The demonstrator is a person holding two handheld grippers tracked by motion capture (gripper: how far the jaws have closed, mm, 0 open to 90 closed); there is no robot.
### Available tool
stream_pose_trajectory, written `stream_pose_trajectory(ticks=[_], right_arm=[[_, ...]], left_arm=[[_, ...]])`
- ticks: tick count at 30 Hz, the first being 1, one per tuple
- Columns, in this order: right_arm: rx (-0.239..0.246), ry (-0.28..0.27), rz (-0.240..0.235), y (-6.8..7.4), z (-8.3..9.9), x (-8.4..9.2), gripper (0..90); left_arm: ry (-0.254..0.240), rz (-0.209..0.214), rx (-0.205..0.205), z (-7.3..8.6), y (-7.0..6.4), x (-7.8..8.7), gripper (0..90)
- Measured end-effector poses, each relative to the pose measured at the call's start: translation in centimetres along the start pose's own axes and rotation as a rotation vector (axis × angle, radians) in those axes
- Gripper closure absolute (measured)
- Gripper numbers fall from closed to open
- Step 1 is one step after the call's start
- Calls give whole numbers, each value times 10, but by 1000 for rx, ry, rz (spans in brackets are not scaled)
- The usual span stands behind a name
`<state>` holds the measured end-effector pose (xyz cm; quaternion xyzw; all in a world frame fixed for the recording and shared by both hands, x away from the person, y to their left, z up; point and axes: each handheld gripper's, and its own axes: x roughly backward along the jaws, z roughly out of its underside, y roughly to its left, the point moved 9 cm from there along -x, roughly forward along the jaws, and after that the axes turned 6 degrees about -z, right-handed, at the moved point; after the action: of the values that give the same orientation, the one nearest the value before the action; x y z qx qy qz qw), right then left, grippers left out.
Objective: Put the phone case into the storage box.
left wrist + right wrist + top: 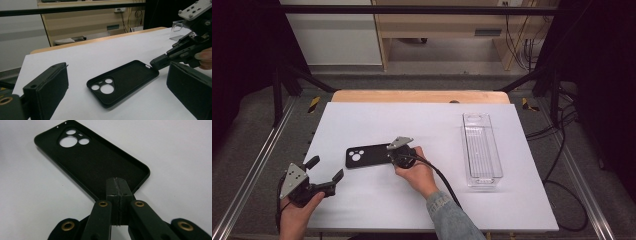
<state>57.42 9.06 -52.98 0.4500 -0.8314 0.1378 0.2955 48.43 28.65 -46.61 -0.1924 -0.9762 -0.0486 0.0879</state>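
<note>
Cut off at lower right of the left gripper view: right gripper [160, 62]; its grip on phone case [92, 165] edge unclear.

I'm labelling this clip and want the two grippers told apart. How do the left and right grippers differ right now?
The left gripper has its jaws spread wide apart; the right gripper has its jaws pressed together. The left gripper hangs over bare table, off the phone case; the right gripper pinches the case's near end wall. Both are black, hand-held, with a grey plate on top.
</note>
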Motion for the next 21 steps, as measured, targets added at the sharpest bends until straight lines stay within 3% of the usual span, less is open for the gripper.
stream_pose_trajectory(ticks=[9,13,21], right_arm=[[14,42,10,-1,3,-8,900],[35,101,21,1,4,-4,900],[36,206,-1,2,13,10,900]], left_arm=[[0,2,1,0,0,0,39],[1,1,-1,1,0,0,39],[3,0,-2,1,0,0,39]])
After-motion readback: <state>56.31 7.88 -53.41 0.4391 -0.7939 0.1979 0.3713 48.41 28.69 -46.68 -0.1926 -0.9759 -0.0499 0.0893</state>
